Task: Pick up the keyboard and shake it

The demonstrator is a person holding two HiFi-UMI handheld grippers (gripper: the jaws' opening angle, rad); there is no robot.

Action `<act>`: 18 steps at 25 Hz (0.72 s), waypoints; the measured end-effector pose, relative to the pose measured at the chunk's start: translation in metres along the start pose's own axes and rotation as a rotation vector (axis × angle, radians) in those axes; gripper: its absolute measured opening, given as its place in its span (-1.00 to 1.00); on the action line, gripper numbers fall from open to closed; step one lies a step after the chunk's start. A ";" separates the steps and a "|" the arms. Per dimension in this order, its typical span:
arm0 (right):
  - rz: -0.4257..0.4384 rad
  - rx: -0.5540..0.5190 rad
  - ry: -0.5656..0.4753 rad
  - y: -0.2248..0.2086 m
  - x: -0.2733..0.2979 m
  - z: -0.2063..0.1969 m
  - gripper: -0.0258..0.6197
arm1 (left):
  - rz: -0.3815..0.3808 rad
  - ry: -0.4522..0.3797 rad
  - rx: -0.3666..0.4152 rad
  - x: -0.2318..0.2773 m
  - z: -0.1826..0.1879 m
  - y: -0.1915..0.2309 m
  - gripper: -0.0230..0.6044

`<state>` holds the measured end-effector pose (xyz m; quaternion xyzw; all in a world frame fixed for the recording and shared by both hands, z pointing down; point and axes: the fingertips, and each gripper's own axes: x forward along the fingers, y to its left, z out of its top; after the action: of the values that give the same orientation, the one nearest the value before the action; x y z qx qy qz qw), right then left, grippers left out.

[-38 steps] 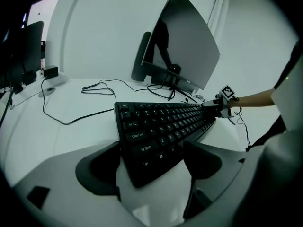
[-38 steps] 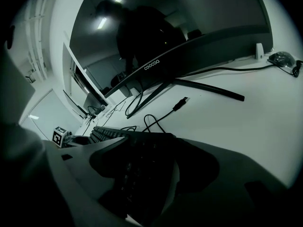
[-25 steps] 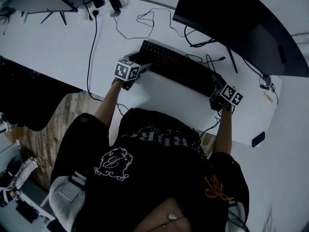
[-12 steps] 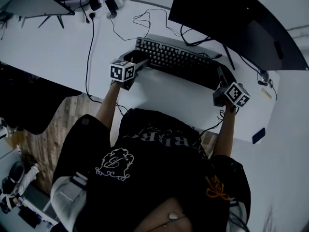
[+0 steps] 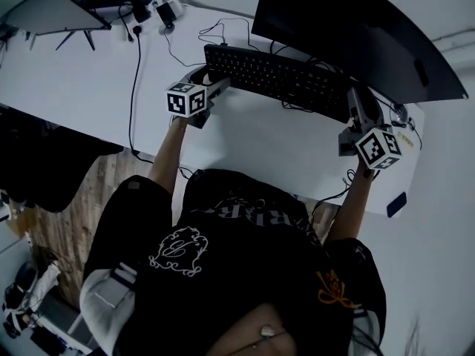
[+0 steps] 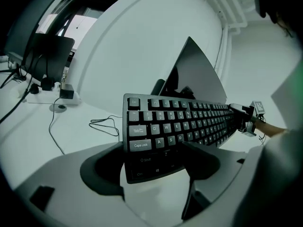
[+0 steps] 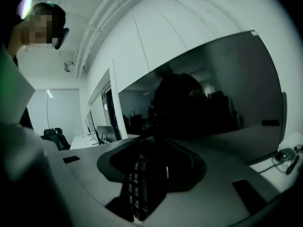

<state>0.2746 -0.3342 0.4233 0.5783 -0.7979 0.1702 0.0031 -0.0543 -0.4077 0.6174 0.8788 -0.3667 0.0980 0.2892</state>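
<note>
The black keyboard (image 5: pixel 278 76) hangs above the white desk (image 5: pixel 74 80), in front of the monitor, held at both ends. My left gripper (image 5: pixel 215 87) is shut on its left end; in the left gripper view the keyboard (image 6: pixel 180 124) runs away to the right from between the jaws of the left gripper (image 6: pixel 154 160). My right gripper (image 5: pixel 360 111) has the right end between its jaws, which are closing on it. In the right gripper view the keyboard's end (image 7: pixel 144 188) stands on edge inside the right gripper (image 7: pixel 149 174).
A large dark monitor (image 5: pixel 356 28) stands just behind the keyboard. Loose cables (image 5: pixel 223 30) and a power strip (image 5: pixel 156 10) lie at the back left of the desk. A second screen (image 5: pixel 52 6) sits at the far left. A small dark object (image 5: pixel 397 203) lies near the right edge.
The keyboard has come up off the desk with both grippers at its ends, rising toward the monitor. The right gripper's hand has swung outward to the right.
</note>
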 end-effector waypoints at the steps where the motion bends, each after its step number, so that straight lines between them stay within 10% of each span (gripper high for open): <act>1: 0.008 -0.030 -0.012 0.006 -0.001 0.008 -0.38 | -0.006 -0.009 -0.013 0.002 0.001 -0.001 0.31; 18: 0.270 -0.450 -0.115 0.123 -0.037 0.064 -0.47 | -0.148 -0.139 -0.142 0.024 -0.001 -0.011 0.31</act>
<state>0.1858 -0.2837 0.3229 0.4600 -0.8844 -0.0457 0.0637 -0.0298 -0.4150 0.6232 0.8854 -0.3262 -0.0106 0.3310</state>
